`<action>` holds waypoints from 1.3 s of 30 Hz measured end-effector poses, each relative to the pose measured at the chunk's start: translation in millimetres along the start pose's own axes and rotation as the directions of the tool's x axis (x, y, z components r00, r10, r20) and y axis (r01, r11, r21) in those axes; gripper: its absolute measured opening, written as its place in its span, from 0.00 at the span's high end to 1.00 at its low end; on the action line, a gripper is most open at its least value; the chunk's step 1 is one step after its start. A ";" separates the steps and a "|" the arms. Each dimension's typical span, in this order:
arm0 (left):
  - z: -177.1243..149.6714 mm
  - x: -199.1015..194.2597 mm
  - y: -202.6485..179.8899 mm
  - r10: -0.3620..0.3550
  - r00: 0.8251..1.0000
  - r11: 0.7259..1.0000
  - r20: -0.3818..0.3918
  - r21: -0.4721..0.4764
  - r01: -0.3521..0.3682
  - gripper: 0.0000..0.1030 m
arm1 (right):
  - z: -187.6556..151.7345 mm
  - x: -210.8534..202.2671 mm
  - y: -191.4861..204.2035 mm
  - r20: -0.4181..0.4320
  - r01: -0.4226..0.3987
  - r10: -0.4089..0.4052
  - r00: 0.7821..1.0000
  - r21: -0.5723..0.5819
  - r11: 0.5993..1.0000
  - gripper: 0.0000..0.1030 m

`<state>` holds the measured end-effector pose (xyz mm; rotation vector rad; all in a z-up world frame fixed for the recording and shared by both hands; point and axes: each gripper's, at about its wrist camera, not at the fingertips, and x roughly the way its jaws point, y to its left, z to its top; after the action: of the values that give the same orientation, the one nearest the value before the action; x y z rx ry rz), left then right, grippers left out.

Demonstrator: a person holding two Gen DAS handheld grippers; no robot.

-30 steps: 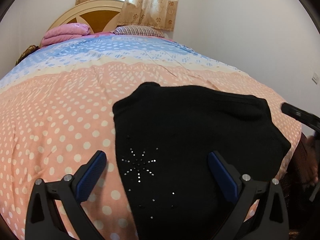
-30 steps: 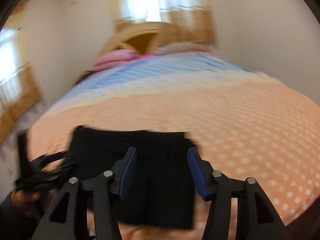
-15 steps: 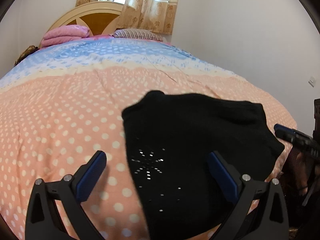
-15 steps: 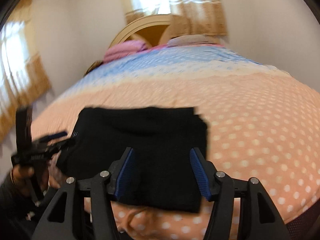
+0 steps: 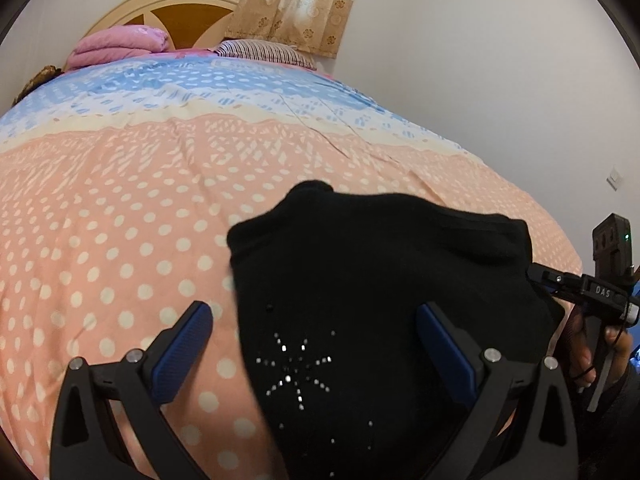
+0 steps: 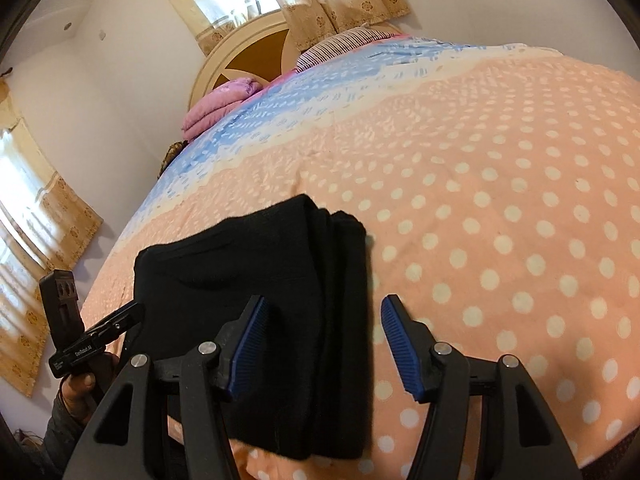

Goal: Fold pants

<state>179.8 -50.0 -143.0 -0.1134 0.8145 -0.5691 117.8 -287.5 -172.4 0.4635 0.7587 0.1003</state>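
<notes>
- The pants [image 5: 384,300], black and folded into a thick stack, lie on the bed [image 5: 120,208] near its foot edge, filling the lower centre of the left wrist view.
- A starburst of small shiny studs [image 5: 296,368] sits on the top layer, low in that frame.
- In the right wrist view the pants [image 6: 256,280] show as a layered block at lower centre, with the stacked fold edges running along its right side.
- The left gripper [image 5: 316,356] has its blue-padded fingers [image 5: 182,350] spread wide and holds nothing; one finger is over the dotted cover, the other over the black cloth. Whether they touch the fabric cannot be told.
- The right gripper [image 6: 320,348] is likewise spread apart and empty, its left finger [image 6: 248,344] over the pants and its right finger over the cover just beside the fold edge.
- Each gripper also shows in the other's view: the right one at the far right edge of the left wrist frame, just beside the pants; the left one at the lower left of the right wrist frame, its tip at the pants' left edge.
- The bed cover is peach with white dots, turning blue toward the headboard [image 5: 176,12] at the upper left.
- A pink blanket [image 5: 120,46] and a striped pillow [image 5: 264,50] lie at the head of the bed, under a curtain [image 5: 288,4].
</notes>
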 end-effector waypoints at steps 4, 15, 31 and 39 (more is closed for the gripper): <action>3.1 3.4 -3.2 -0.032 0.999 0.999 -0.013 0.013 0.032 0.01 | 1.8 8.7 -1.3 -0.016 -0.027 0.028 0.999 0.023 0.999 0.41; 5.7 -12.5 9.1 -0.145 0.989 0.987 0.023 -0.066 0.146 0.84 | 2.1 -24.1 31.8 0.041 -0.063 0.066 0.997 -0.074 0.995 0.75; 21.9 -100.8 57.9 -0.129 0.969 0.981 0.213 -0.118 0.156 0.88 | 62.5 5.9 149.7 -0.030 -0.176 0.175 0.984 -0.292 0.940 0.76; 21.9 -163.7 146.9 0.118 0.955 0.974 0.273 -0.221 -0.057 0.88 | 76.0 98.4 264.0 -0.147 -0.338 0.304 0.941 -0.375 0.863 0.76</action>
<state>170.1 156.9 -65.9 -0.3447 0.5934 -0.3693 261.6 -54.5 -71.4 0.1934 0.7138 0.5814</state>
